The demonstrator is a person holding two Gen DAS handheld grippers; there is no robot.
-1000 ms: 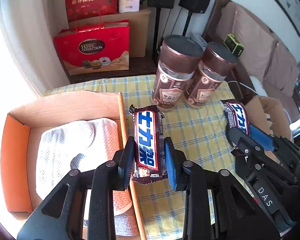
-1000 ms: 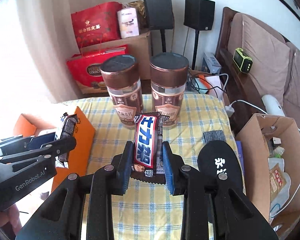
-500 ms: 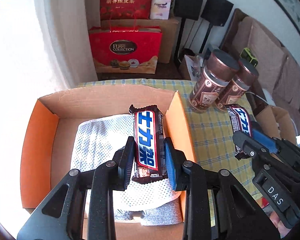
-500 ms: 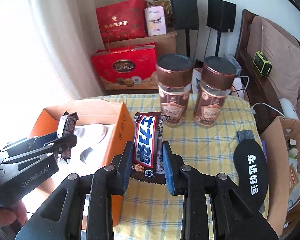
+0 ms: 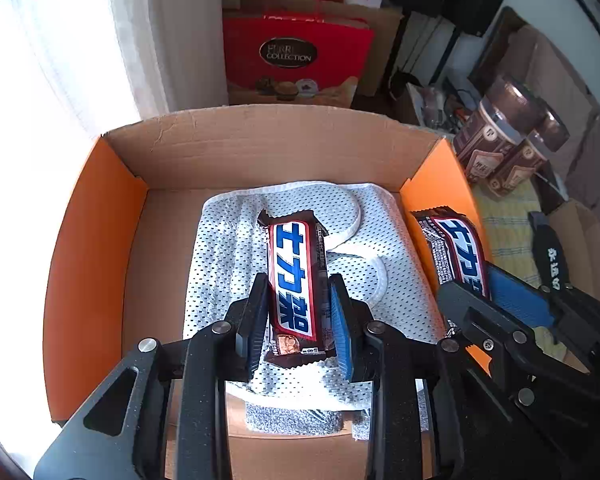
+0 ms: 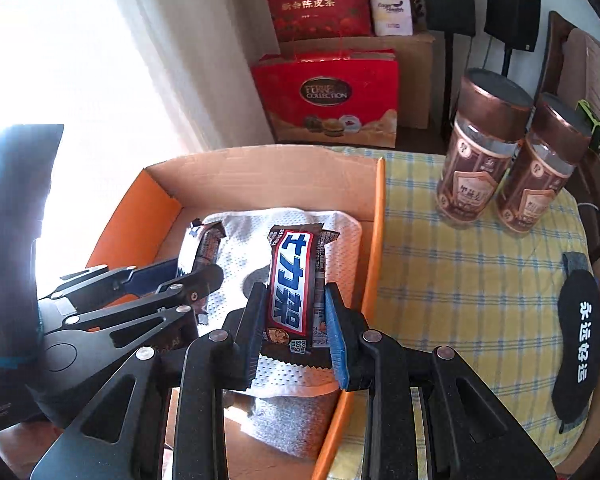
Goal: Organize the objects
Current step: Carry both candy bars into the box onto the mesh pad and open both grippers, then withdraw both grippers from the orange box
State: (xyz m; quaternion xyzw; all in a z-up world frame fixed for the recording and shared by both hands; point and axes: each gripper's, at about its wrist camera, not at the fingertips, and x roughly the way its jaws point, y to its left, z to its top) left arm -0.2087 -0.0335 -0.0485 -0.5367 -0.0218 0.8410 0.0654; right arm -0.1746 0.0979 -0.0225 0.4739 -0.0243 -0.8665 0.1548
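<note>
I am bringing both brown-and-blue wrapped chocolate bars point(image 5: 296, 280) point(image 6: 292, 284), each clamped in its jaws, from the checked surface point(image 6: 460, 272) to above the orange cardboard box point(image 5: 88, 248), ready for placing.

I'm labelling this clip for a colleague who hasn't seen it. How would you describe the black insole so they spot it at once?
Start at the yellow checked tablecloth, beside the orange cardboard box. On the cloth's right edge, nearer the camera than the two brown jars, lies the flat black insole. It alone bears white Chinese characters.

Bright curtained window point(image 6: 80, 60) left of red gift bag point(image 6: 328, 100); two black speakers point(image 6: 480, 4) right of it, against the wall.
</note>
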